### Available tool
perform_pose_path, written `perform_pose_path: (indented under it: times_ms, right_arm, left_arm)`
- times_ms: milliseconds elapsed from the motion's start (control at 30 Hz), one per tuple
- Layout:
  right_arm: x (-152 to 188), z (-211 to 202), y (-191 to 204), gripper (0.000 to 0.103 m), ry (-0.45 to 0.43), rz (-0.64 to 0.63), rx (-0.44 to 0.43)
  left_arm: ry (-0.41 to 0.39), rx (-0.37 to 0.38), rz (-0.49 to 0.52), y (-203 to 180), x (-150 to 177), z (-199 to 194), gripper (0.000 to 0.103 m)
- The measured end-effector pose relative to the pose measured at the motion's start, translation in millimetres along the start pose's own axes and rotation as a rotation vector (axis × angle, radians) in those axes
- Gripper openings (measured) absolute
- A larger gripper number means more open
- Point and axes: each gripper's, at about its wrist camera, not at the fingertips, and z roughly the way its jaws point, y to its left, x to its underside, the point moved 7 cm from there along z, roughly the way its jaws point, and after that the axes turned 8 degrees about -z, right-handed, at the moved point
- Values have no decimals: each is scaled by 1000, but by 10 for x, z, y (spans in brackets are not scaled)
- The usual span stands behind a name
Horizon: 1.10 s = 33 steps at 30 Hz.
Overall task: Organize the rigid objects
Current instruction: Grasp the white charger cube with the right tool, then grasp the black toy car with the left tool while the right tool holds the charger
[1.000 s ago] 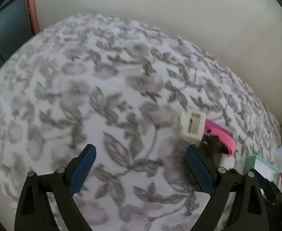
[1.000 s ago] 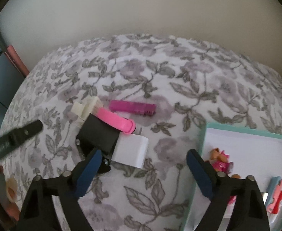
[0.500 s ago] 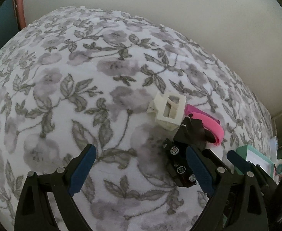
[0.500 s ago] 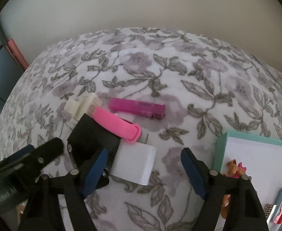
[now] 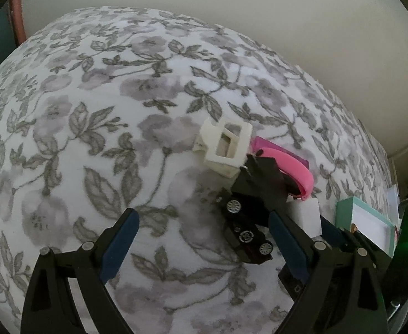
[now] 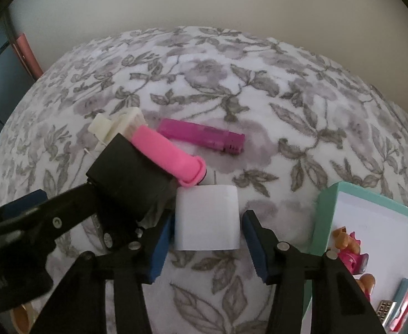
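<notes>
Surface: a white cloth printed with grey flowers and leaves [image 5: 98, 128] covered the whole working area in both views, with a plain pale wall [image 6: 204, 2] behind it.

Right gripper: the right gripper [image 6: 206, 243] sat low in the centre of its own view, its blue-padded fingers [image 6: 255, 246] spread on either side of a white plastic cube-shaped plug adapter [image 6: 207, 217]; the left pad looked to be touching the cube's side and the right pad stood just beside it, not yet clamped.

White adapter: it rested on the cloth, lower centre of the right view, with thin metal prongs pointing up-frame toward a bright pink rubbery band [image 6: 167, 156].

Left gripper: the left gripper [image 5: 201, 242] hung with its fingers wide apart and nothing between them, bottom centre of the left view.

Toy car: a small black toy car with silver wheels [image 5: 245, 231] lay on the cloth just inside the left gripper's right finger.

Black piece: a black boxy object [image 6: 128, 178] sat at centre left in the right view, the pink band draped over its top.

Cream piece: a cream plastic frame-shaped part [image 5: 226, 147] sat right behind the black object, touching it.

Lighter: a magenta translucent lighter [image 6: 202, 136] lay flat, upper centre of the right view.

Tray: a mint-green tray with a white floor [image 6: 326, 217] stood at the right edge, holding small colourful toys.
</notes>
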Motion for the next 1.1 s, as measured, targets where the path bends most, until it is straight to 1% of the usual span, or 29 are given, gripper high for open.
perform_pose_path:
  times_ms: [167, 333, 400, 467, 533, 567, 633, 667, 700, 733, 967, 1100]
  right_arm:
    - [46, -25, -9, 45, -1, 8, -20]
    - [107, -60, -28, 45, 6, 20, -32]
    - [124, -69, -33, 45, 10, 28, -35]
    - [148, -81, -30, 45, 14, 29, -33]
    - [168, -95, -28, 45, 17, 27, -30]
    - [174, -101, -31, 45, 18, 28, -31]
    - [189, -113, -37, 45, 19, 38, -35]
    - [195, -117, -42, 45, 20, 45, -39]
    - [204, -122, -47, 45, 21, 51, -42]
    - [217, -125, -49, 45, 23, 53, -43]
    - [319, -175, -38, 45, 37, 63, -48]
    - [373, -211, 1, 45, 45, 76, -61]
  left_arm:
    - [27, 5, 19, -75, 57, 69, 93]
    - [73, 3, 37, -140, 145, 181, 81]
    - [79, -2, 49, -174, 172, 203, 79]
    - [78, -11, 66, -208, 193, 208, 75]
    - [75, -34, 78, -206, 203, 201, 61]
    - [74, -44, 87, -208, 209, 196, 57]
    - [77, -40, 89, -224, 212, 197, 48]
    - [79, -31, 88, -231, 225, 189, 45]
    - [81, -26, 91, -240, 236, 184, 39]
    - [83, -24, 96, -249, 246, 178, 35]
    - [96, -38, 125, -269, 335, 150, 32]
    - [118, -54, 116, -267, 390, 127, 32]
